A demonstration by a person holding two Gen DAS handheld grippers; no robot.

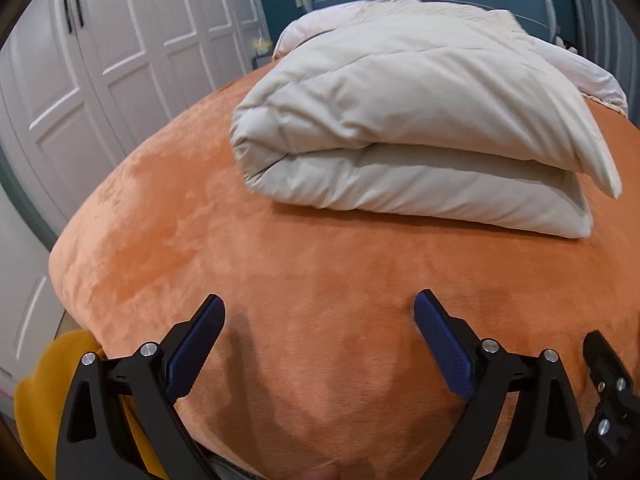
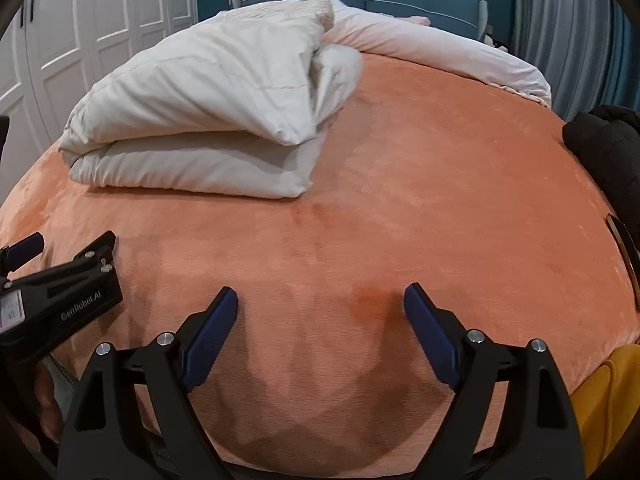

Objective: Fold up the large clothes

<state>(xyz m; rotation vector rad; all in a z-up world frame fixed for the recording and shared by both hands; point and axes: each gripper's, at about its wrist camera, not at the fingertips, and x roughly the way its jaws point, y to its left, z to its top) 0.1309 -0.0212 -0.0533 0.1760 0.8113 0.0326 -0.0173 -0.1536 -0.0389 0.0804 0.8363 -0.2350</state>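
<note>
A yellow garment lies at the near edge of the orange bed: in the left wrist view (image 1: 60,384) it is at the lower left, in the right wrist view (image 2: 608,392) at the lower right. My left gripper (image 1: 320,312) is open and empty above the orange bedspread (image 1: 280,264). My right gripper (image 2: 320,304) is open and empty above the bedspread (image 2: 400,200). The left gripper's body also shows at the left of the right wrist view (image 2: 60,296).
A folded white duvet (image 1: 400,128) (image 2: 208,120) lies on the far part of the bed, with a pale pink blanket (image 2: 440,52) behind it. White wardrobe doors (image 1: 100,60) stand to the left. A dark garment (image 2: 608,148) sits at the bed's right edge.
</note>
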